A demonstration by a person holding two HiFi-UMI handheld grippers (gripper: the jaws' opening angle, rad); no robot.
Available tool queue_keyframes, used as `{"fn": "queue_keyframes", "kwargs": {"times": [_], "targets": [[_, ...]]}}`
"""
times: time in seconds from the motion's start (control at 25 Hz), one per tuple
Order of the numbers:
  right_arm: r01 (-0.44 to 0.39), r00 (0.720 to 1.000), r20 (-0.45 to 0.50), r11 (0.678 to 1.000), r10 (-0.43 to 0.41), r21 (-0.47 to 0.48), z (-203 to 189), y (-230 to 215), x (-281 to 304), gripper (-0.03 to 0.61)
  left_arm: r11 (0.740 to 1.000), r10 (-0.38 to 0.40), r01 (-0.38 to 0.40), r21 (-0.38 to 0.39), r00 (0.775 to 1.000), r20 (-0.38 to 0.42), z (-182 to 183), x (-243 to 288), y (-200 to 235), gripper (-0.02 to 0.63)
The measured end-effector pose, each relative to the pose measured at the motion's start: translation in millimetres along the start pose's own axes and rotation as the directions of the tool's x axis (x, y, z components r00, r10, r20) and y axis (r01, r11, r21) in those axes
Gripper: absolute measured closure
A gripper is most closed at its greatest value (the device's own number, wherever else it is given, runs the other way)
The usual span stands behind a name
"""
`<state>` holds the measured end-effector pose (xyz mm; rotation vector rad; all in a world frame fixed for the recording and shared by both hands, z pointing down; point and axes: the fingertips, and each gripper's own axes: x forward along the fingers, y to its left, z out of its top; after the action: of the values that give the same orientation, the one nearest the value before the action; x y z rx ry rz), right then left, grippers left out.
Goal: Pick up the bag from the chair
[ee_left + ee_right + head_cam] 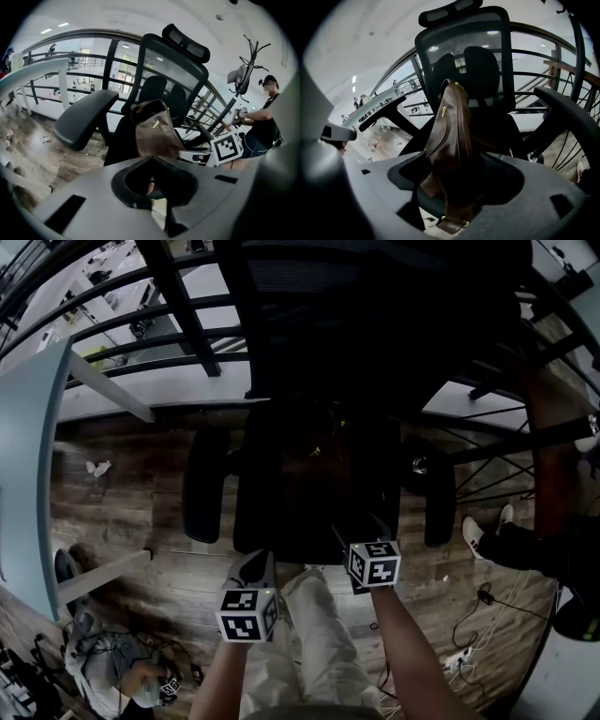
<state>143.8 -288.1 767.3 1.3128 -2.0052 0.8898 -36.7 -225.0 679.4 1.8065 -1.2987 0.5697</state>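
Observation:
A brown leather bag point(450, 136) with a gold zip stands upright on the seat of a black mesh office chair point(487, 56). My right gripper point(452, 187) is shut on the bag's near lower end, and its strap tab with gold rings hangs between the jaws. Seen from the left gripper view, the bag point(154, 131) leans against the chair point(159, 56) back, with the right gripper's marker cube point(227, 147) beside it. My left gripper point(151, 161) is shut and holds nothing, short of the seat. In the dark head view, the left gripper point(255, 563) and right gripper point(361, 535) sit at the chair's point(281, 512) front edge.
The chair's armrests point(204, 486) point(439, 493) flank the seat. A metal railing point(141, 324) runs behind it. A white table point(28, 474) stands at the left. Another person's feet point(487, 526) are at the right, and that person point(267, 117) stands near a coat rack point(248, 61). Cables point(469, 652) lie on the wood floor.

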Motion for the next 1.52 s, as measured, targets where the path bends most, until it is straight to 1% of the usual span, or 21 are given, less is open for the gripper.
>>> {"fn": "queue_keyframes", "kwargs": {"times": [0.12, 0.28, 0.4, 0.44, 0.52, 0.6, 0.72, 0.84, 1.0, 1.24, 1.52], "targets": [[-0.028, 0.999, -0.021, 0.999, 0.029, 0.022, -3, -4, 9, 0.247, 1.0, 0.002, -0.002, -0.006, 1.0, -0.008, -3, 5, 0, 0.613], [-0.068, 0.997, -0.04, 0.996, 0.07, 0.064, -5, -3, 14, 0.247, 1.0, 0.006, -0.006, -0.014, 1.0, -0.017, -8, 5, 0, 0.613], [-0.077, 0.995, -0.058, 0.995, 0.081, 0.056, -7, 0, 15, 0.248, 1.0, 0.01, -0.011, -0.019, 1.0, -0.02, -10, 3, 1, 0.613], [-0.077, 0.994, -0.069, 0.996, 0.079, 0.039, -8, 2, 15, 0.264, 1.0, 0.012, -0.012, -0.019, 1.0, -0.021, -11, 3, 1, 0.614], [-0.072, 0.993, -0.092, 0.997, 0.071, -0.01, -10, 7, 14, 0.338, 1.0, 0.013, -0.013, -0.019, 1.0, -0.021, -13, 2, 1, 0.613], [-0.066, 0.993, -0.101, 0.997, 0.062, -0.045, -9, 12, 13, 0.39, 1.0, 0.011, -0.011, -0.018, 1.0, -0.017, -13, -1, 0, 0.613], [-0.051, 0.993, -0.105, 0.997, 0.044, -0.061, -6, 17, 9, 0.444, 1.0, 0.009, -0.009, -0.015, 1.0, -0.013, -12, -8, -3, 0.613], [-0.038, 0.994, -0.104, 0.997, 0.03, -0.069, -4, 25, 4, 0.473, 1.0, 0.005, -0.005, -0.012, 1.0, -0.005, -10, -14, -6, 0.613], [-0.042, 0.995, -0.093, 0.997, 0.037, -0.061, 0, 43, -10, 0.486, 1.0, 0.001, -0.001, -0.006, 1.0, 0.007, -8, -28, -9, 0.614], [-0.032, 0.995, -0.096, 0.997, 0.026, -0.067, -6, 69, -36, 0.494, 1.0, 0.003, -0.002, -0.004, 1.0, 0.027, -8, -55, -9, 0.613], [-0.016, 0.998, -0.064, 1.0, 0.016, 0.004, -4, 90, -76, 0.499, 1.0, -0.007, 0.007, 0.003, 0.999, 0.052, -6, -91, -16, 0.614]]}}
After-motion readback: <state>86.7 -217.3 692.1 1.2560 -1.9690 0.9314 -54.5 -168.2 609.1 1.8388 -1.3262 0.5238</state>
